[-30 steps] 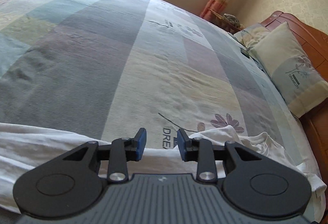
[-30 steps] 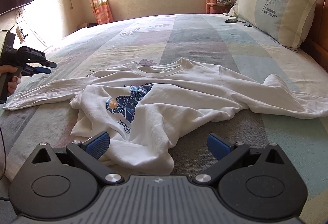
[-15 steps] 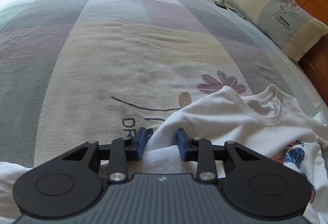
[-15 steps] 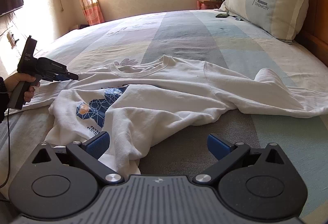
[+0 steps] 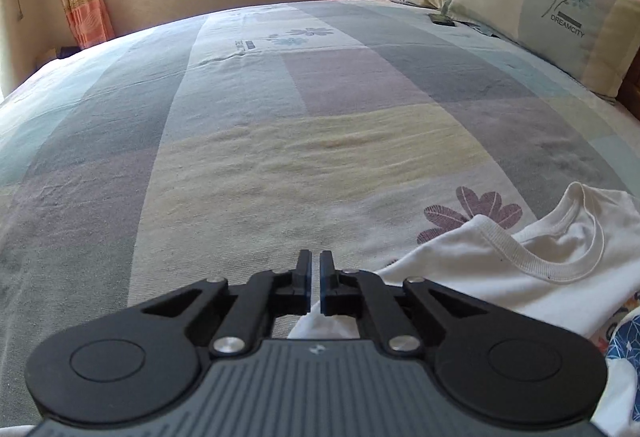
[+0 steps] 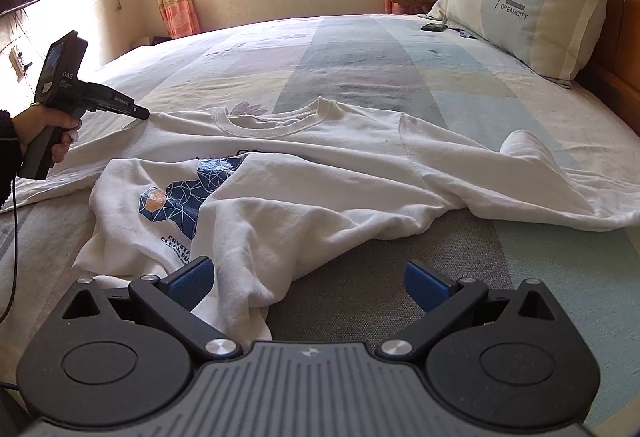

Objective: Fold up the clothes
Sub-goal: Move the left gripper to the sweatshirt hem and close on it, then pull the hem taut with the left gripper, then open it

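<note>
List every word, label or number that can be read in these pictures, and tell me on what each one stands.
"DREAMCITY": on the pillow, under its flower print.
"DAS": on the back of the left tongs, held in a hand; the smaller lines beneath are too small to read.
"CRYSTA..." and "CLEAN PU...": on the white shirt, cut off by a fold.
Print on the bedsheet: too blurred to read.

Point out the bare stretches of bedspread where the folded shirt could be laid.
Widest free patch: the bedspread between the white shirt's collar and the window wall. A smaller grey strip lies ahead of the right gripper, under the shirt's hem. Crowded: by the pillow, where a phone lies, and where the left gripper pinches the shoulder.
</note>
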The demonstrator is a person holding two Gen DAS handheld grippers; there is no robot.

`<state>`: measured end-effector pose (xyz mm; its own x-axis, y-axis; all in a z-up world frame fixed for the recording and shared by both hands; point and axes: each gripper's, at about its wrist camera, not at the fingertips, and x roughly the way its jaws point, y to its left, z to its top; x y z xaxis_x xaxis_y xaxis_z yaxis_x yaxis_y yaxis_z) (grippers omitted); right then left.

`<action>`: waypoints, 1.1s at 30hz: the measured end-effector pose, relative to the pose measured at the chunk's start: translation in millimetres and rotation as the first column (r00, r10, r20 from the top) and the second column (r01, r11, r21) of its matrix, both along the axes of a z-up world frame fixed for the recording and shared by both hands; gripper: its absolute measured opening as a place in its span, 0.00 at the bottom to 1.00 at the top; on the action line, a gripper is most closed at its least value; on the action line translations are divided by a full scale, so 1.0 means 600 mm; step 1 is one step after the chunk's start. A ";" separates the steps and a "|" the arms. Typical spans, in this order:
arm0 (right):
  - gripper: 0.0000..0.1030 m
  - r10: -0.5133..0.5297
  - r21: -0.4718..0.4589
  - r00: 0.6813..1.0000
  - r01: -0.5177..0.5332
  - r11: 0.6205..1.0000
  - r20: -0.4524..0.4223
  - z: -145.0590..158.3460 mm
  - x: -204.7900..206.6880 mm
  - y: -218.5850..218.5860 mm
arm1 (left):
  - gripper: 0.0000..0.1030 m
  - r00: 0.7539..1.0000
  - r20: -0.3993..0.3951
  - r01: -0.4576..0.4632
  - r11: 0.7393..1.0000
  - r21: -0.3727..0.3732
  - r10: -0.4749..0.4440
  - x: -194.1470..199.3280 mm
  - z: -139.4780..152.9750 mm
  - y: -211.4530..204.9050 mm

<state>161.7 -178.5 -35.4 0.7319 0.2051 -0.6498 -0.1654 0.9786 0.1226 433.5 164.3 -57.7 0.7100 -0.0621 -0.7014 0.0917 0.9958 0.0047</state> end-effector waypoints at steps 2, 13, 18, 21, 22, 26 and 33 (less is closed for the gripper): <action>1.00 -0.004 -0.001 1.000 0.004 1.000 -0.003 0.001 -0.001 0.001 | 0.04 1.000 0.002 -0.030 0.999 -0.043 0.030 -0.003 0.004 0.019; 1.00 0.017 0.032 1.000 -0.016 0.999 -0.009 0.000 -0.008 0.007 | 0.05 0.998 -0.026 -0.065 0.991 -0.116 0.063 -0.138 0.006 0.096; 1.00 0.047 -0.011 0.999 -0.047 0.999 0.017 0.007 -0.018 0.025 | 0.05 0.992 -0.101 -0.098 0.978 -0.187 0.080 -0.217 -0.031 0.115; 1.00 0.052 -0.016 0.999 -0.051 0.999 0.012 0.007 -0.018 0.029 | 0.04 0.984 -0.143 -0.147 0.944 -0.295 0.109 -0.263 -0.047 0.129; 1.00 0.052 -0.012 0.999 -0.052 0.999 0.010 0.007 -0.018 0.030 | 0.05 0.982 -0.162 -0.147 0.935 -0.323 0.099 -0.274 -0.047 0.130; 1.00 0.062 0.000 0.998 -0.062 0.998 0.005 0.005 -0.019 0.036 | 0.05 0.973 -0.224 -0.131 0.939 -0.318 0.060 -0.280 -0.028 0.128; 1.00 0.084 -0.017 0.996 -0.083 0.996 0.016 0.012 -0.022 0.055 | 0.05 0.987 -0.033 -0.159 0.959 -0.236 0.156 -0.178 0.019 0.152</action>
<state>148.8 -145.7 -28.4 0.7233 0.2553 -0.6417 -0.2484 0.9631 0.1032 326.4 255.2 -46.3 0.7147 -0.1160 -0.6897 -0.0680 0.9700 -0.2336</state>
